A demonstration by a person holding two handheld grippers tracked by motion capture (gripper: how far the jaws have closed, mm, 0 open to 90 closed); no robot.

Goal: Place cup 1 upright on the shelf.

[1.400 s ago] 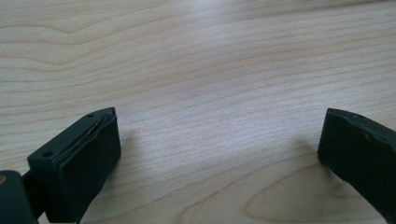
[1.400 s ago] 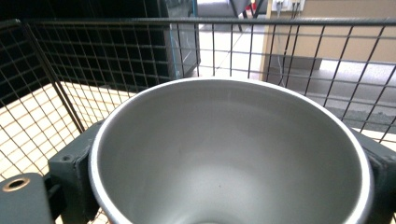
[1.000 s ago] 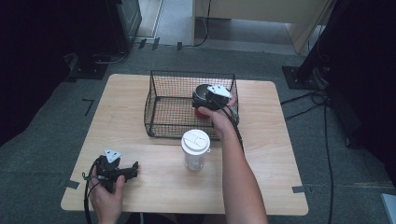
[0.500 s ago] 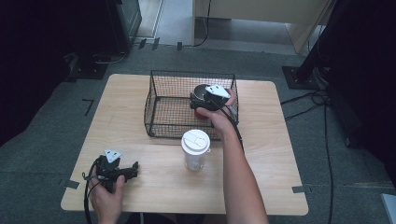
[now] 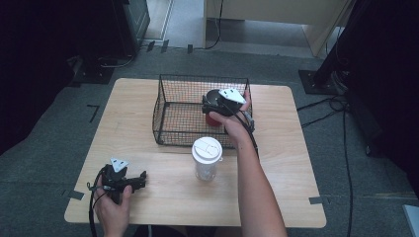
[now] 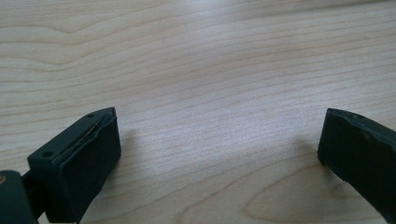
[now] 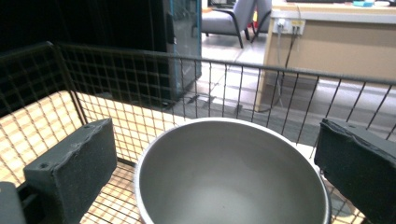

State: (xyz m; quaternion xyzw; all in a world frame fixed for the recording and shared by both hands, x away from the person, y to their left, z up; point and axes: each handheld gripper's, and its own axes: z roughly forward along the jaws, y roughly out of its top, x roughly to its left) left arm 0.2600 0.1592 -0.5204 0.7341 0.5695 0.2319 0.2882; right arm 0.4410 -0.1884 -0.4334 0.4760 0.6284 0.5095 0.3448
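An office or lab room set up for recording. The light wooden surface (image 5: 148,133) stands on grey carpet tiles (image 5: 44,163) marked with strips of tape (image 5: 75,194). Black stand bases (image 5: 316,79) and trailing cables (image 5: 341,128) flank it. Beyond the wire basket (image 7: 140,74), a grey office chair (image 7: 229,18) stands on a pale hard floor, beside a beige counter (image 7: 327,42) fitted with wall sockets (image 7: 287,25).
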